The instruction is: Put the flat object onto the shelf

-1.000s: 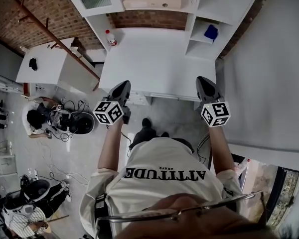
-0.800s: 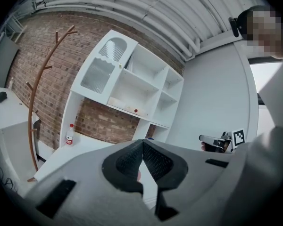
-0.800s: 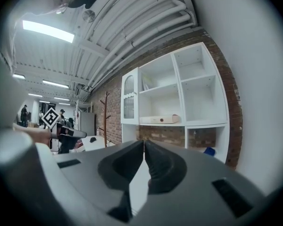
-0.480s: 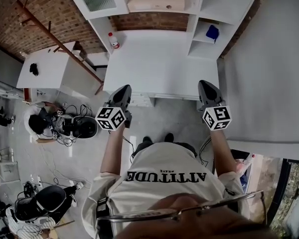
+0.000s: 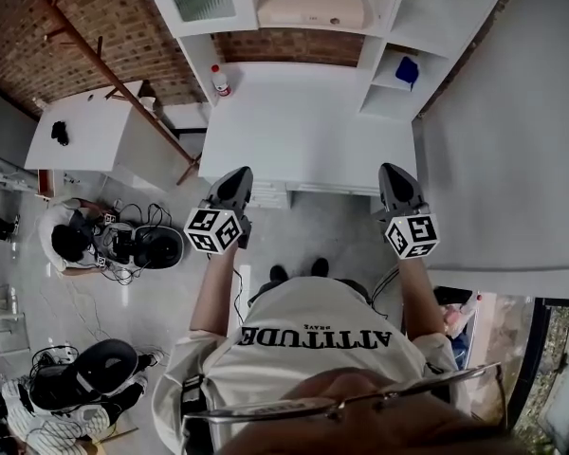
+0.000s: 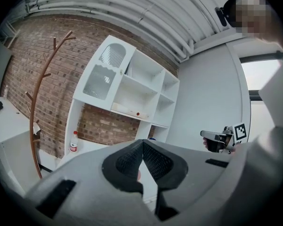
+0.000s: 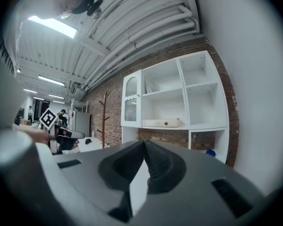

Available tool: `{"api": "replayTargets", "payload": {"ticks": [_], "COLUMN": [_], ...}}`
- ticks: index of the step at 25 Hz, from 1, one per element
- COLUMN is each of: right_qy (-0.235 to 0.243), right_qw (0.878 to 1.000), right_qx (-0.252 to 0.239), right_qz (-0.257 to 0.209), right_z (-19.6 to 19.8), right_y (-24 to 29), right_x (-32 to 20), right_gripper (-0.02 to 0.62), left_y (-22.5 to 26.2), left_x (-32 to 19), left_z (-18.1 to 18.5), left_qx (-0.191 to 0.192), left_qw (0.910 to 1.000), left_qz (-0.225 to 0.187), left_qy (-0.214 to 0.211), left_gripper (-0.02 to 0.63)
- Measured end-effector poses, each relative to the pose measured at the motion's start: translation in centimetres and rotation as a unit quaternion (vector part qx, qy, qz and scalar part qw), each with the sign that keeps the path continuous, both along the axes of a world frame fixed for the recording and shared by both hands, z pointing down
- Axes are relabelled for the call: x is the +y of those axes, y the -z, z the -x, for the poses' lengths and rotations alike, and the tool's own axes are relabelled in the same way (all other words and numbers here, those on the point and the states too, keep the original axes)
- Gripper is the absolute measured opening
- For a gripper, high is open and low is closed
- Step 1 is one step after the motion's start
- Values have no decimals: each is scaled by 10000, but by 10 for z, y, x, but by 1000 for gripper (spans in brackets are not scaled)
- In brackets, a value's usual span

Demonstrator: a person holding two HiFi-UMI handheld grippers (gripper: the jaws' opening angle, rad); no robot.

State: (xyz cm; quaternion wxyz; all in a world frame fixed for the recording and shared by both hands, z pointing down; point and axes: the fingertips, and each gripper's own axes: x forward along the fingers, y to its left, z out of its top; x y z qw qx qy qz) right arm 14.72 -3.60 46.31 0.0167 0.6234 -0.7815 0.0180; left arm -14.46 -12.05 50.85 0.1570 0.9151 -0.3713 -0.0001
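A flat cream object point(image 5: 313, 6) lies on the middle shelf of the white shelf unit point(image 5: 384, 27); it also shows in the left gripper view point(image 6: 127, 110) and the right gripper view point(image 7: 161, 123). My left gripper point(image 5: 235, 180) hangs shut and empty over the front edge of the white counter point(image 5: 303, 121). My right gripper point(image 5: 393, 174) is level with it, also shut with nothing between its fingers. Both point at the shelf unit from a distance. Each gripper view shows its own jaws pressed together, left gripper point(image 6: 142, 142) and right gripper point(image 7: 144, 142).
A red-capped bottle point(image 5: 221, 81) stands at the counter's back left. A blue object point(image 5: 407, 69) sits in the right-hand cubby. A wooden coat rack point(image 5: 104, 64) and a white table point(image 5: 85, 131) stand left. People and cabled gear point(image 5: 123, 240) occupy the floor at left. A white wall point(image 5: 512, 159) runs along the right.
The person's feet have shifted and the shelf unit and counter sit slightly lower in the head view. Both grippers stay shut and side by side at the counter's front edge.
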Motion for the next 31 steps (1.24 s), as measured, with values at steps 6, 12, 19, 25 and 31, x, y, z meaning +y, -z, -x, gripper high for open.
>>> {"api": "replayTargets", "payload": {"ticks": [6,12,19,25,31], "right_qy": [-95,-118,-120,-100,-81], "right_qw": [9999,9999,9999,9999,10000], "right_qx": [53,31,-5,-24,-6], "right_qz": [-37,-51,-68,-34,-6], "right_z": [3,6,10,16,32], "right_y": [3,8,10,5,7], "right_x": [0,-1,-8,-19,-47], "right_gripper": [26,26,26,26,26], "left_y": [-5,-1,1,-2,-3], "left_x": [3,0,-7,-18,-46], "left_z": [-2,-3,0,6,23], "left_qx": [26,49,78,110,149], "left_qw": [9999,9998,9997,9997,9997], "left_qz": [48,66,75,112,149], "left_qy": [-127,-194,-213,-183,-159], "left_gripper": [23,23,23,23,23]}}
